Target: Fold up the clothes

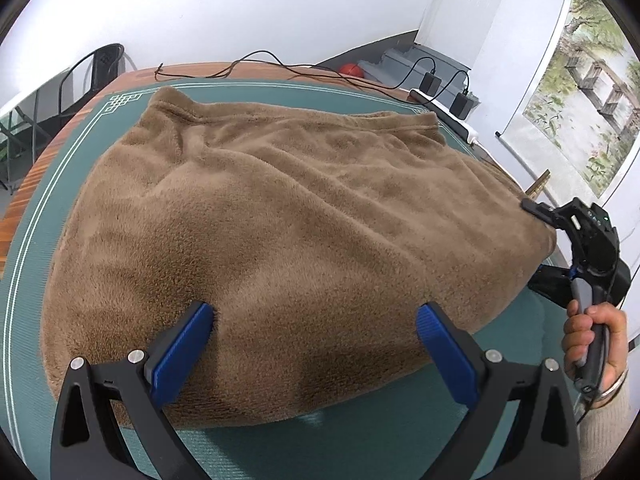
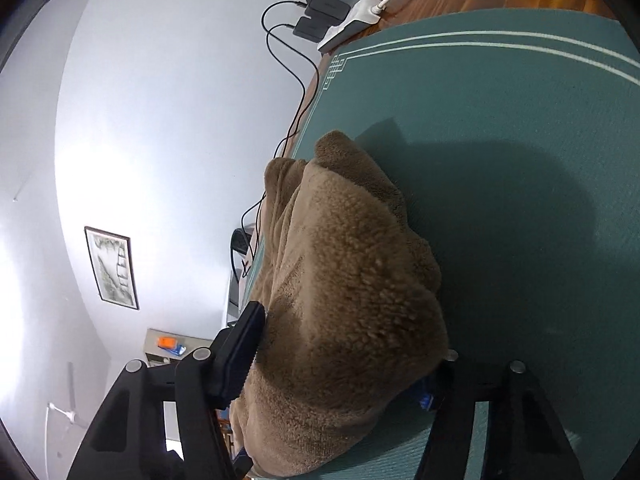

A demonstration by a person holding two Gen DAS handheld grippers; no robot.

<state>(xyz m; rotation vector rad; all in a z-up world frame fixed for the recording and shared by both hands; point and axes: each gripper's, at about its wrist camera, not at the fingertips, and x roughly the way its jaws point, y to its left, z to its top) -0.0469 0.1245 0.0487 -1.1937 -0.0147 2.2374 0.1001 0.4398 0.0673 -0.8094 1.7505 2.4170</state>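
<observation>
A brown fleece garment [image 1: 288,232] lies spread over the green mat [image 1: 36,264]. My left gripper [image 1: 314,332] is open, its blue pads on either side of the garment's near edge, resting at the fabric. My right gripper [image 1: 536,210] is at the garment's right edge, held by a hand. In the right wrist view the garment [image 2: 344,280] bulges thickly between the jaws of the right gripper [image 2: 340,364], which is shut on its edge; the far finger is mostly hidden by fabric.
A wooden table [image 1: 36,176] lies under the mat. Black cables [image 1: 280,68], chargers [image 1: 460,104] and a white power strip [image 2: 360,12] sit along the far edge. A chair [image 1: 92,76] stands at the back left. A wall scroll [image 1: 580,92] hangs at right.
</observation>
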